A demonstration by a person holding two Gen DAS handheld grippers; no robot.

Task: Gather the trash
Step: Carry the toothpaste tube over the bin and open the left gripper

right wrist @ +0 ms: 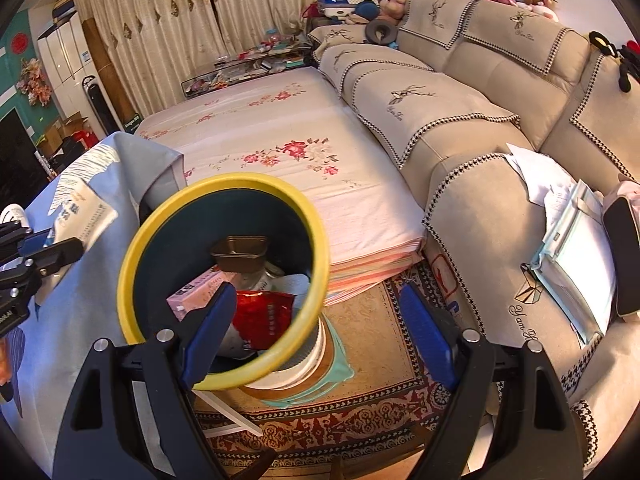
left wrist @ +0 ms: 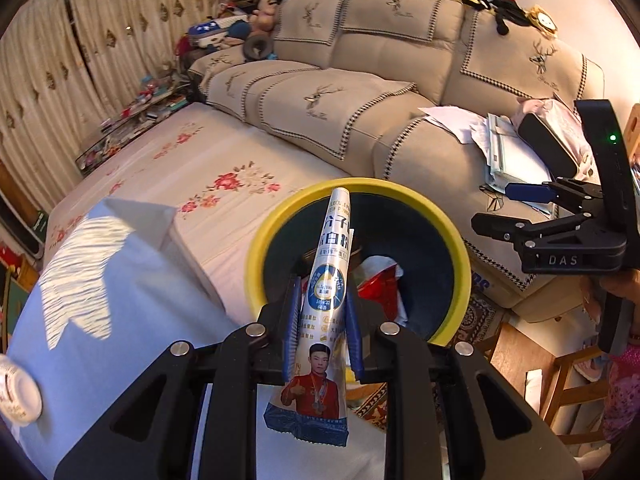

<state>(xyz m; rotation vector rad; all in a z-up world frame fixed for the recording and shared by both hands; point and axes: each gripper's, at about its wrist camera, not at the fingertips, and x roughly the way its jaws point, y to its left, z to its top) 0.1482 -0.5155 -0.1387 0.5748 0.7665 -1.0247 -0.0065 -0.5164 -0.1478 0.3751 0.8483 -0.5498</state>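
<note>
Sachet: I see a long white packet (left wrist: 323,320) with blue print and a figure in red near its lower end, standing up the middle of the left wrist view, lower centre of the frame.
Left gripper: my left gripper (left wrist: 324,320) is clamped on the sachet; a blue pad presses each long side, with the packet's upper end sticking out past the fingertips and its crimped lower end hanging back toward the camera.
Sachet against the bin: in that view the packet's upper end overlaps the bin's opening and reaches up to its far rim.
Bin: a dark tub with a yellow rim (left wrist: 256,248), sitting centre frame in the left view and left of centre in the right wrist view (right wrist: 124,276).
Bin contents: a red wrapper (right wrist: 260,312), a pink box (right wrist: 196,290) and a brown plastic tray (right wrist: 239,254) lie inside.
Right gripper: my right gripper (right wrist: 320,328) stands wide apart with nothing between its blue pads; its left pad overlaps the bin's near rim in the lower part of the frame. From the left view it (left wrist: 504,210) shows at the right edge.
Surroundings: a blue cloth (left wrist: 120,300) lies to the left of the bin, a floral sheet (right wrist: 280,152) behind it, a beige sofa (right wrist: 460,120) to the right, a patterned rug (right wrist: 360,412) below.
</note>
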